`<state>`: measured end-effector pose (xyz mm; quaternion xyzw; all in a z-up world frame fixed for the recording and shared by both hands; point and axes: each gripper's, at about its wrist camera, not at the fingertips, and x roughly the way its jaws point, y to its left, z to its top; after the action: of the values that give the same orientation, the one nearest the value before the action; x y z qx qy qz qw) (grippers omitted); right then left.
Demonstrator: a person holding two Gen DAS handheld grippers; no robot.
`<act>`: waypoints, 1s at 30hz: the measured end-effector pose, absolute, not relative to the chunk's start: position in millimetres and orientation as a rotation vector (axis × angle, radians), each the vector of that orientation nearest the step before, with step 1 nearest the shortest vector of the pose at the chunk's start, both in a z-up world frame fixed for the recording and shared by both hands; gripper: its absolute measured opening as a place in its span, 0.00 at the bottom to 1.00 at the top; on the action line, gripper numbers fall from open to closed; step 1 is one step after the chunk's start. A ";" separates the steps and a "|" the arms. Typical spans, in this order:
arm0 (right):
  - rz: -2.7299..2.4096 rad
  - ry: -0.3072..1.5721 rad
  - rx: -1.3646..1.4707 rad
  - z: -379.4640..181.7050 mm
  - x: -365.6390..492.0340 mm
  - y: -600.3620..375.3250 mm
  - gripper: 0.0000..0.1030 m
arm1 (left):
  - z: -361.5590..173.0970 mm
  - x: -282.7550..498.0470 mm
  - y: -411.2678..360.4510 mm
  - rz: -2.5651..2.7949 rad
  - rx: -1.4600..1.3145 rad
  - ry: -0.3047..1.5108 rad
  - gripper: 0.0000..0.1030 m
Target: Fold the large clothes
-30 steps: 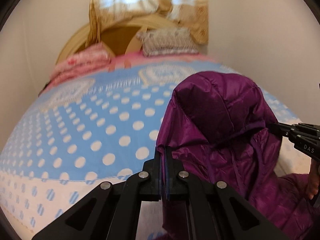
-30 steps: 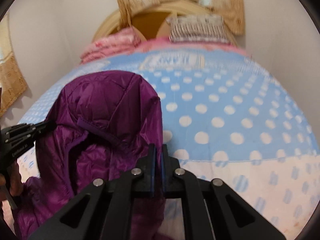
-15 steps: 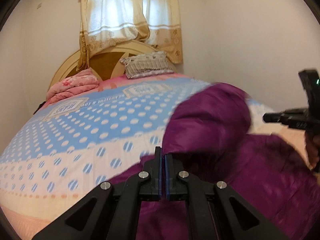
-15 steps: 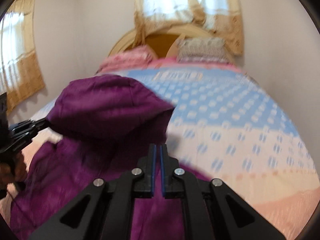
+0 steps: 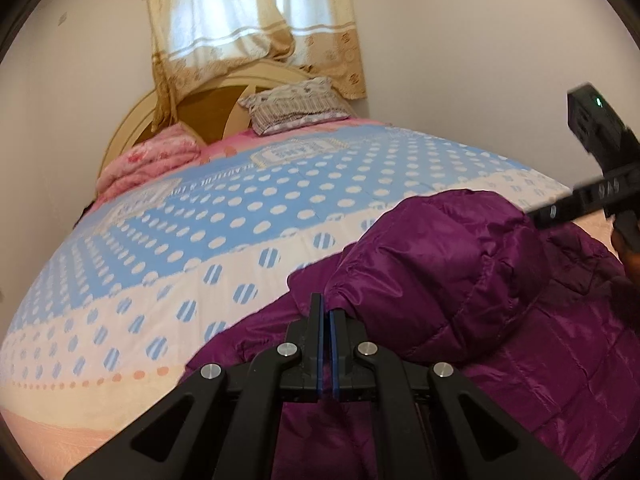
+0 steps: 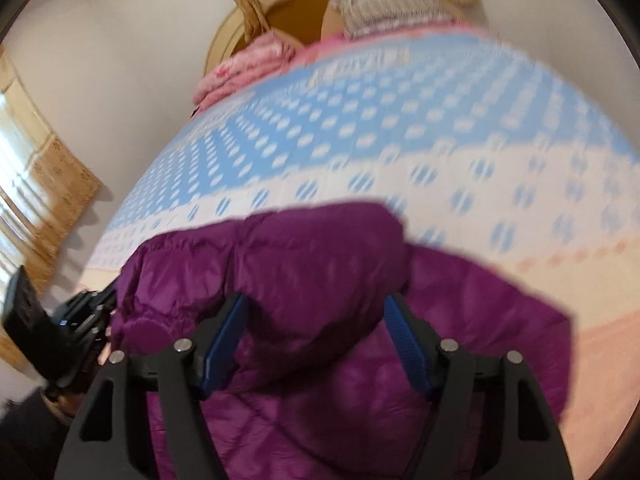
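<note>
Purple jacket [image 5: 500, 320] lies near the foot of the bed [image 5: 240, 240], hood folded onto its body. Left gripper [image 5: 325, 316] pinches the hood edge; right gripper [image 6: 316, 320], jaws just opening, has let go. Sleeves and body remain unfolded, I judge.

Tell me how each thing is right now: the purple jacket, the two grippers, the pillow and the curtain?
purple jacket: lying on the bed, hood folded over its body.
left gripper: shut, at the hood's edge.
right gripper: open, just been opening, nothing pinched.
pillow: leaning against the headboard.
curtain: drawn across the window.
</note>
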<state>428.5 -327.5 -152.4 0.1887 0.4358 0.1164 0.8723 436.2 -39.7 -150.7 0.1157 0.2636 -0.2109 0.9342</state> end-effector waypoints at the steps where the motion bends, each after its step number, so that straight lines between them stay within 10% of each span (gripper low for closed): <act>1: 0.246 0.938 0.398 -158.5 433.0 -324.2 0.42 | -151.6 437.5 -39.0 -0.428 0.220 0.550 0.01; 3: 0.240 0.967 0.398 -162.9 436.1 -318.1 0.10 | -149.7 436.6 -36.1 -0.434 0.190 0.564 0.01; 7: 0.209 0.900 0.317 -136.5 417.3 -310.9 0.07 | -133.4 419.0 -33.5 -0.456 0.204 0.531 0.01; 20: 0.151 1.037 0.189 -173.1 352.4 -298.9 0.08 | -164.4 371.9 -32.2 -0.459 0.308 0.663 0.02; 25: 0.149 1.019 0.176 -155.7 332.4 -307.7 0.28 | -136.7 359.9 -1.2 -0.398 0.219 0.595 0.04; 27: 0.126 0.982 0.181 -141.7 322.4 -315.2 0.49 | -120.6 361.4 6.6 -0.339 0.181 0.564 0.34; 30: 0.051 0.893 0.180 -114.2 321.7 -328.2 0.52 | -90.3 358.9 11.7 -0.260 0.079 0.422 0.96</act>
<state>321.7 -328.2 -114.2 0.0871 0.4311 0.0246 0.8977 358.9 11.7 -90.3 0.0389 0.2087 -0.1286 0.9687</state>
